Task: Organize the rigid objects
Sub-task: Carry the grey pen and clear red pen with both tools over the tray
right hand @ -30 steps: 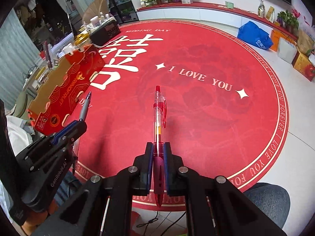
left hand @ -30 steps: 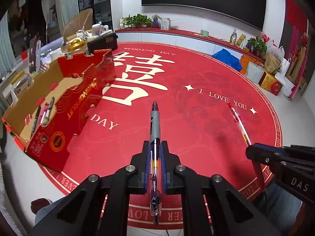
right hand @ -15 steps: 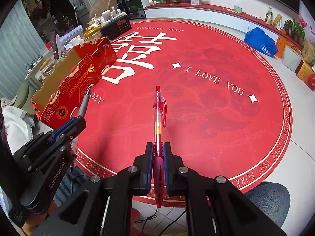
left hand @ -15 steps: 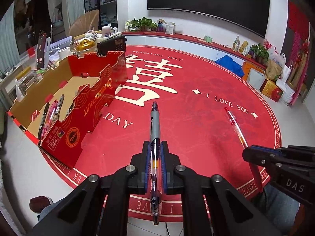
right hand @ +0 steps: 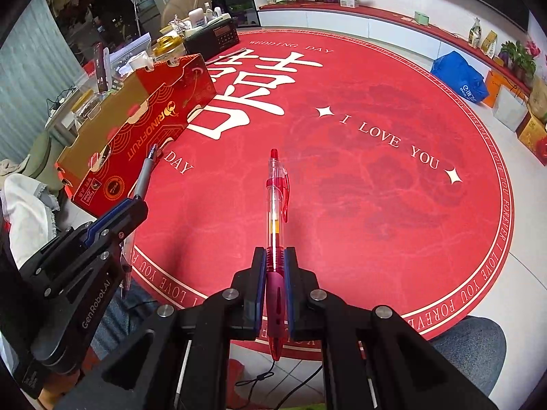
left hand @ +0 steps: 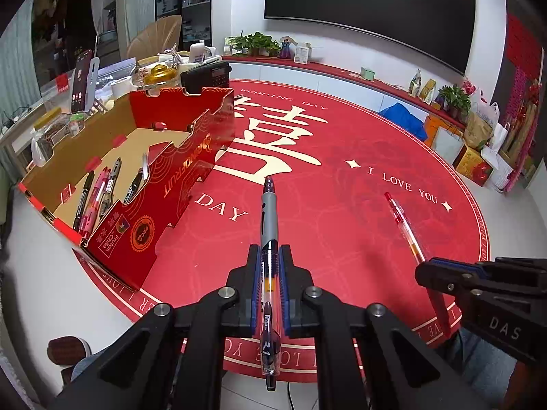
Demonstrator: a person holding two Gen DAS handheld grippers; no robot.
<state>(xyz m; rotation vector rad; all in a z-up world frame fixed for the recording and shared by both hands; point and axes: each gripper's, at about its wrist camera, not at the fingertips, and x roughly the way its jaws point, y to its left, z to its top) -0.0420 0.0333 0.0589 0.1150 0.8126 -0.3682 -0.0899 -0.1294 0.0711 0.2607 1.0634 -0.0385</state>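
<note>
Red cardboard fills more of our left view than it did a second ago: the open fruit box [left hand: 191, 157] has swung closer and we now see down onto the pens [left hand: 102, 191] lying on its floor, so we judge the carry toward it is well under way. Our left gripper [left hand: 270, 263] is clenched on the grey pen [left hand: 269, 215] and our right gripper [right hand: 274, 266] on the red pen [right hand: 275, 201], both held above the round red mat [right hand: 376, 188], neither yet over the box.
</note>
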